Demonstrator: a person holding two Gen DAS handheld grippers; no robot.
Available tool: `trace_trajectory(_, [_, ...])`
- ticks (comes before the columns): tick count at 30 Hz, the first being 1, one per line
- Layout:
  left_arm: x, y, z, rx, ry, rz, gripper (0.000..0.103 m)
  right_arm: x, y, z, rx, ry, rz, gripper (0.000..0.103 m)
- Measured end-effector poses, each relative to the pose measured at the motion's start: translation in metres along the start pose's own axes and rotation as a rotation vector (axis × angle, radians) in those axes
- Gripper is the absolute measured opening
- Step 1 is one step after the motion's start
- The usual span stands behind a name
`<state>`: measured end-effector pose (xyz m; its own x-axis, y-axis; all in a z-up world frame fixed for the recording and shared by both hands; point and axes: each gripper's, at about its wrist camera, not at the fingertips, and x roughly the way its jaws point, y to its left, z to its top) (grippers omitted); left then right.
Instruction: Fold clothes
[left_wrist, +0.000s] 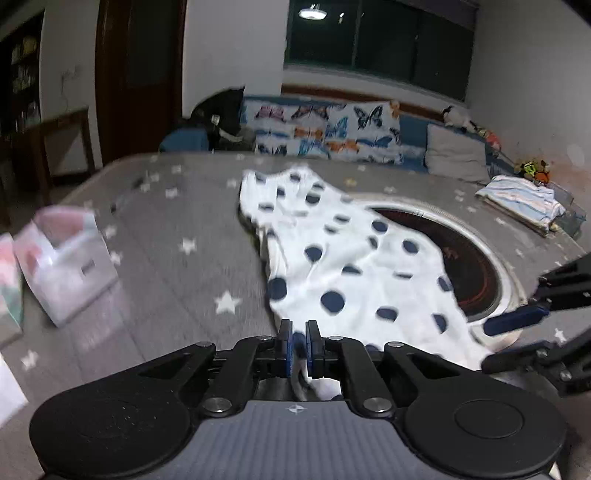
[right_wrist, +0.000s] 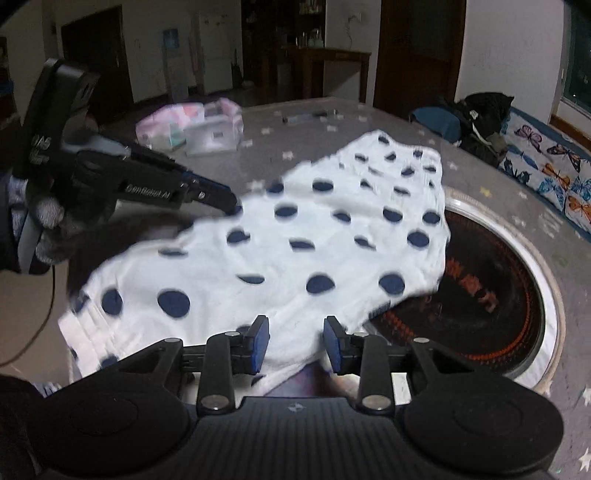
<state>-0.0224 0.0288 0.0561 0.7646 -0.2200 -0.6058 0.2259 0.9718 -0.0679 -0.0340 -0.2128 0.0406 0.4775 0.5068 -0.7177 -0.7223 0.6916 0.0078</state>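
Polka-dot garment (left_wrist: 354, 266) lies spread over the grey starred table (left_wrist: 177, 229), partly covering the round inset (left_wrist: 476, 273). Left gripper (left_wrist: 299, 345) is pinched tight on its near hem. Right gripper (right_wrist: 295, 343) stands partly open, cloth between its pads, not squeezed.

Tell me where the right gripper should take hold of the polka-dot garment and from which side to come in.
Grip the near hem of the polka-dot garment, the edge already lying between the open pads of the right gripper. Come in low from the near side. That edge hangs loose and reachable, and the left gripper is pinched on the same near edge further along, so the two grips would probably hold the hem taut.
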Motion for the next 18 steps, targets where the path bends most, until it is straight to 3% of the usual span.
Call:
trace_trajectory(3, [-0.012,-0.01,0.002,0.031,-0.022,-0.07,0.009,0.002,0.0,0.008,0.007,-0.025,0.008,0.034])
trace_trajectory(8, [-0.005,-0.027,-0.005,0.082,0.031,-0.175,0.009,0.018,0.006,0.014,0.008,-0.023,0.05,0.034])
trace_trajectory(12, [0.005,-0.028,-0.023,0.122,0.088,-0.16,0.009,0.022,0.018,0.006,-0.029,0.013,0.088,0.037])
trace_trajectory(18, [-0.009,-0.023,-0.035,0.158,0.052,-0.137,0.009,0.011,0.031,-0.006,-0.091,0.041,0.079,0.038])
